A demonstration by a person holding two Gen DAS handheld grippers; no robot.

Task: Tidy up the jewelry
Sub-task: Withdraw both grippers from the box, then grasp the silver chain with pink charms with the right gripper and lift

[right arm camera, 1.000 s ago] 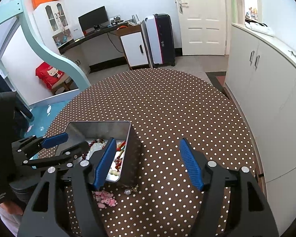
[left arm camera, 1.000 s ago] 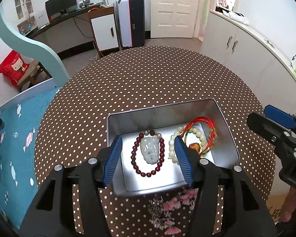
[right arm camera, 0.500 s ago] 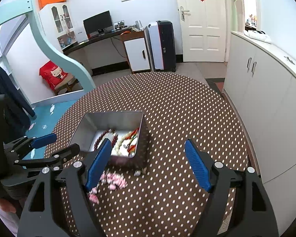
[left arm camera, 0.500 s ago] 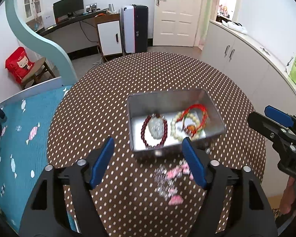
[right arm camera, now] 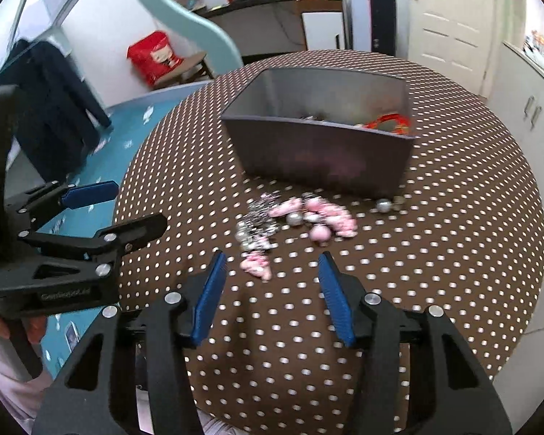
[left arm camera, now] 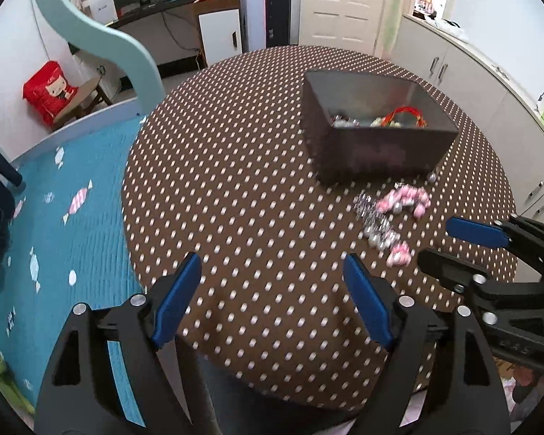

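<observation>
Hovering hand-held grippers, left (left arm camera: pixel 272 272) opening, right (right arm camera: pixel 268 272) closing empty, near table edge (left arm camera: pixel 134 253).

**Black frames, blue pads**

Both tools match: the left gripper (left arm camera: pixel 272 275) and right gripper (right arm camera: pixel 272 272) show angular black frames with triangular cut-outs, silver screw heads at the joints and ribbed blue pads on the fingers (right arm camera: pixel 208 297). Raised lettering marks the left one's side, too blurred to read.

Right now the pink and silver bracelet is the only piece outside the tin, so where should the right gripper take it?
Judging by its sprawl, grip the pink bead cluster nearest the right gripper, coming from above; the bracelet lies flat and loose, jaws closing, nothing between them.
</observation>
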